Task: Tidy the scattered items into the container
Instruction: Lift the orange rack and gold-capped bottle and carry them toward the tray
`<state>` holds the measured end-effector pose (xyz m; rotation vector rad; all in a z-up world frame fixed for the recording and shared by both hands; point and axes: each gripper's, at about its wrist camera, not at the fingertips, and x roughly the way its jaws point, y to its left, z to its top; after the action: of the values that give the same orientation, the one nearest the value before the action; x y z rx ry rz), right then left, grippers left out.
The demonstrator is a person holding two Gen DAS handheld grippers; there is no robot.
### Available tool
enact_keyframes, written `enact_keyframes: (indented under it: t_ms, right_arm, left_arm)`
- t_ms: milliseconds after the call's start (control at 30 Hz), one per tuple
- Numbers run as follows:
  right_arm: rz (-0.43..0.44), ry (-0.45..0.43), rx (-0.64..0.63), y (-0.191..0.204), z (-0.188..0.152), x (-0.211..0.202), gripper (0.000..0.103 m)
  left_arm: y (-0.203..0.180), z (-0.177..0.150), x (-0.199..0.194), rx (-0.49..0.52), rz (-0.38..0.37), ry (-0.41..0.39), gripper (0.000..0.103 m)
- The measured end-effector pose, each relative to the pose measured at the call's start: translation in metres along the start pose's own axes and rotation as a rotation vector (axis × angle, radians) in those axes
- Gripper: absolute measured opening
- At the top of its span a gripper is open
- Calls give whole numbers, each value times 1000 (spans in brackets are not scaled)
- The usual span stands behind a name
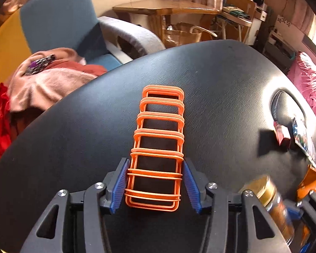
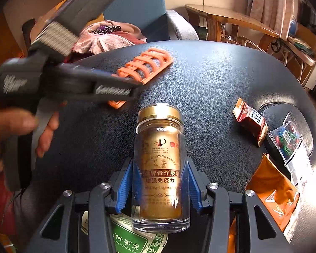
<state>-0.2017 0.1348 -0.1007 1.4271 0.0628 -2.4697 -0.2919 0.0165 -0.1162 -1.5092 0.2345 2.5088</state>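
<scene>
Jar (image 2: 160, 166) — one, gold-capped, labelled "CAPSULE" — clamped by right gripper (image 2: 160, 187); left gripper (image 1: 154, 187) brackets one orange rack (image 1: 158, 147), contact unclear.

A black, leather-textured table (image 2: 210, 80) is carrying everything here — its surface is rounded at the far edge. An orange ribbed rack (image 1: 158, 145) is lying flat on it toward the left. To the right, a small red-brown sachet (image 2: 250, 122) is resting on the table, and near it a clear bag of coloured bits (image 2: 288, 139) is sitting over an oval recess (image 1: 288, 107) in the top. An orange foil packet (image 2: 273, 191) is lying nearer, and a green-labelled box (image 2: 132, 240) is showing at the near edge.
</scene>
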Motion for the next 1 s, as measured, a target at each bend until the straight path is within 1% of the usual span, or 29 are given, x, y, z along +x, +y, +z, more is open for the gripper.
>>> enact_keyframes:
  t_ms: [100,367,500,633,800,867,933,1000]
  right_arm:
    - [-6,3,-2,0,0,1,50]
    - [-39,14,-27,6,0,3,50]
    - [-56,19,-38,8,0,2,51]
    - [-69,24,-40,10,0,3,54]
    - [-92,29,-42,14,-1,2,54]
    - [-78,36,-43,15,-1,2,57]
    - [-65,44,-44,16,-1,1,62]
    - [-32,47,-41,19,-3,-1,70]
  left_arm:
    - [6,-15,-5,-41,12,0,52]
    - [27,-61,-36,-172,34,-3,51]
    - [31,-92,-50,-221,52,4,51]
    - [34,-125,-60,-275,52,23,51]
    - [28,-164,-80,-301,49,7,51]
    - [25,-179,-88,-312,38,2,51]
    - [24,-193,-96,-332,24,-3,51]
    - [23,-203,-102,-346,15,-8,51]
